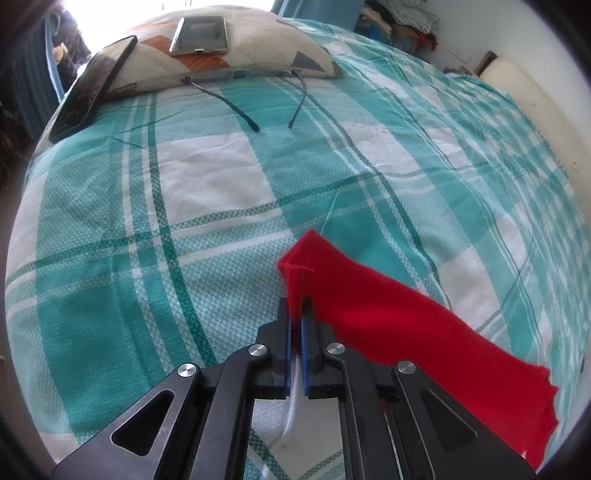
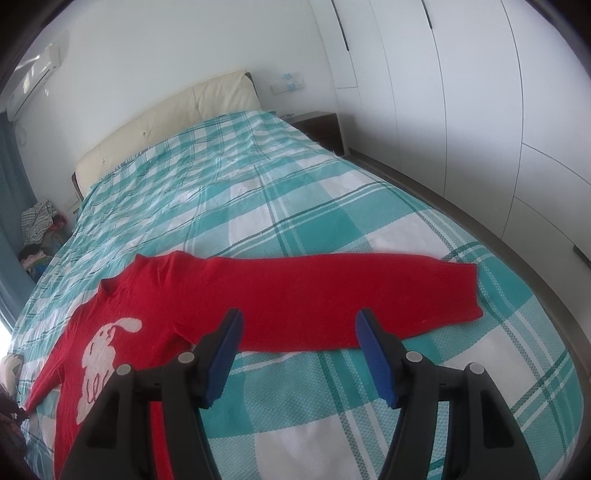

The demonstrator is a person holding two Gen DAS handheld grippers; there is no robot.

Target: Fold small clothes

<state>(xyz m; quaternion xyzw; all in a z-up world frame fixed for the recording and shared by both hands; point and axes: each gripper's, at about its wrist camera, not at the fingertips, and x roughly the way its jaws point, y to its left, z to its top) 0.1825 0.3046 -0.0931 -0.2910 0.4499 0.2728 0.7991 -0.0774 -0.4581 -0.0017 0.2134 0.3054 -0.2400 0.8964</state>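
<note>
The red knitted sweater with a white animal picture on its front (image 2: 155, 314) lies flat on the bed cover with green and white checks (image 2: 295, 206). One long sleeve stretches out to the right across the bed. The bottom of the sweater is cut off by the edge of the right wrist view, and black gripper parts hide some of it. The white picture is partly hidden too, so it is hard to say what animal it is.

The right gripper (image 2: 299, 334) has its blue pads wide apart, with nothing between them. It hangs just in front of the stretched-out sleeve.

The left gripper (image 1: 296, 314) is pressed together and pinches the end of a red sleeve (image 1: 406, 325). The sleeve runs off to the right, and its far end is cut off at the edge.

Far back on the bed is a cream pillow with brown and grey shapes (image 1: 258, 48). A flat gold phone (image 1: 199, 35) lies on it. A dark phone (image 1: 92, 88) leans on its left side. A pair of thin dark glasses (image 1: 258, 96) sits just in front, the lenses hard to see.
</note>
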